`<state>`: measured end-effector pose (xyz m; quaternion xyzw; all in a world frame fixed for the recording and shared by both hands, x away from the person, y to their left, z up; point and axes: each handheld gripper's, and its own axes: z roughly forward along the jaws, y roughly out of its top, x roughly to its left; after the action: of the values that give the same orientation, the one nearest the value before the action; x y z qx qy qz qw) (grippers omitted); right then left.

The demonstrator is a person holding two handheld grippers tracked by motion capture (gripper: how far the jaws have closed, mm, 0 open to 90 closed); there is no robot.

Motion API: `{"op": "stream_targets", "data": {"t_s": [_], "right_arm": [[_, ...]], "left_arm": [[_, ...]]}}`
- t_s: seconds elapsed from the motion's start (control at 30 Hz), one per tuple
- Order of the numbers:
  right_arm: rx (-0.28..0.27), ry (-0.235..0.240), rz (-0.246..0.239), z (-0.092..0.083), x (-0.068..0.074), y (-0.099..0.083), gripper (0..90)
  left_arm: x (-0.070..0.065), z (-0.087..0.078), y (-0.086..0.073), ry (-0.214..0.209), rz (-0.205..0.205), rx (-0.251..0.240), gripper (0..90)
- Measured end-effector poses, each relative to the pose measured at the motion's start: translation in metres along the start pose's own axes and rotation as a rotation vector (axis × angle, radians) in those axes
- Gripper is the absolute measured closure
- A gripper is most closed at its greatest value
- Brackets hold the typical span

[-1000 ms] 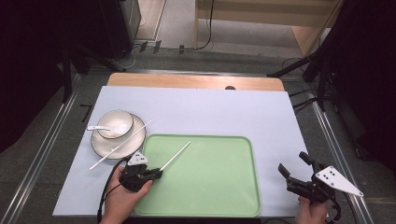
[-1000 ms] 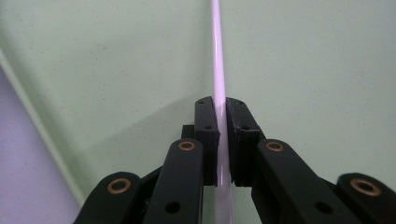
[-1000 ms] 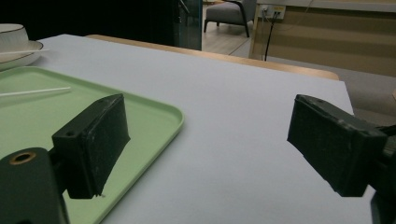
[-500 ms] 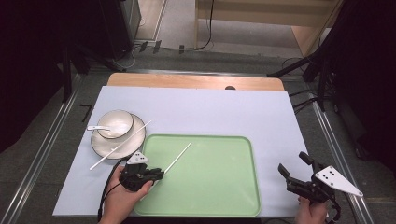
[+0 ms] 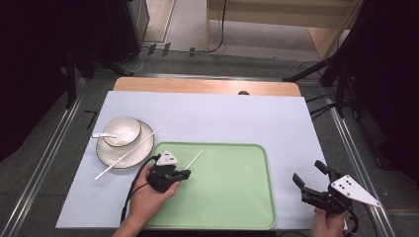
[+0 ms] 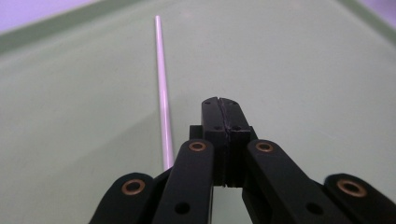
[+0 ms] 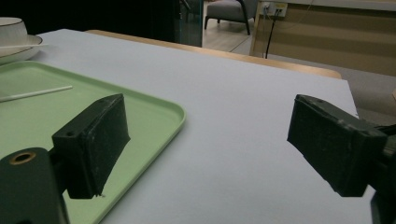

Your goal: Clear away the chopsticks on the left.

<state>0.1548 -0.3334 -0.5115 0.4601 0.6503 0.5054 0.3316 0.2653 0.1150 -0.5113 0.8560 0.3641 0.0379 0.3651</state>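
A thin white chopstick lies on the green tray, near its upper left corner. My left gripper rests low over the tray by the stick's near end, jaws pointing right. In the left gripper view the gripper is shut with nothing between its jaws, and the chopstick runs just to their left on the tray. A second chopstick lies across the plate. My right gripper hovers open off the tray's right side, seen wide open above the white mat.
A white bowl sits on the plate at the left, with a white spoon at its left rim. The pale mat covers the table; a wooden strip runs along the far edge. The tray's corner lies left of my right gripper.
My left gripper has turned its jaws to the right and shifted a little right and forward onto the tray, beside the chopstick's near end. The right gripper has stayed put.
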Motion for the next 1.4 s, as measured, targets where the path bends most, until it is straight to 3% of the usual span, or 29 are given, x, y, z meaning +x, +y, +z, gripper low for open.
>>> {"op": "stream_targets", "data": {"t_s": [0.1,0.2,0.23,0.3,0.43,0.63,0.8,0.93,1.07,1.23,1.4], "right_arm": [[0.003,-0.006,-0.001,-0.001,0.0,0.0,12.6],[0.002,-0.008,-0.004,-0.002,0.0,-0.001,12.6],[0.003,-0.008,-0.002,-0.002,-0.001,-0.001,12.6],[0.004,-0.008,-0.001,-0.002,-0.001,-0.001,12.6],[0.007,-0.006,-0.001,-0.001,-0.001,-0.001,12.6],[0.009,-0.003,-0.005,0.0,0.0,-0.001,12.6],[0.011,0.002,-0.005,0.003,0.001,-0.001,12.6],[0.01,0.002,-0.002,0.002,0.0,-0.001,12.6],[0.009,0.0,-0.001,0.002,-0.001,-0.001,12.7],[0.004,0.0,0.001,0.0,-0.001,0.0,12.6],[0.004,0.002,-0.004,0.001,-0.001,0.0,12.6]], "left_arm": [[0.001,0.01,0.006,0.031,-0.021,0.035,90.0],[0.005,0.011,0.005,0.064,-0.039,0.044,90.0],[0.012,0.006,0.003,0.08,-0.071,0.035,90.0],[0.016,0.003,0.001,0.095,-0.084,0.033,90.0],[0.035,-0.015,-0.011,0.141,-0.15,0.017,90.0],[0.05,-0.032,-0.026,0.146,-0.209,0.001,90.0],[0.054,-0.037,-0.03,0.152,-0.212,-0.008,90.0],[0.049,-0.037,-0.031,0.133,-0.18,0.009,90.0],[0.043,-0.039,-0.033,0.139,-0.154,0.03,90.0],[0.051,-0.046,-0.038,0.123,-0.178,0.025,90.0],[0.051,-0.046,-0.038,0.118,-0.168,0.028,90.0]]}}
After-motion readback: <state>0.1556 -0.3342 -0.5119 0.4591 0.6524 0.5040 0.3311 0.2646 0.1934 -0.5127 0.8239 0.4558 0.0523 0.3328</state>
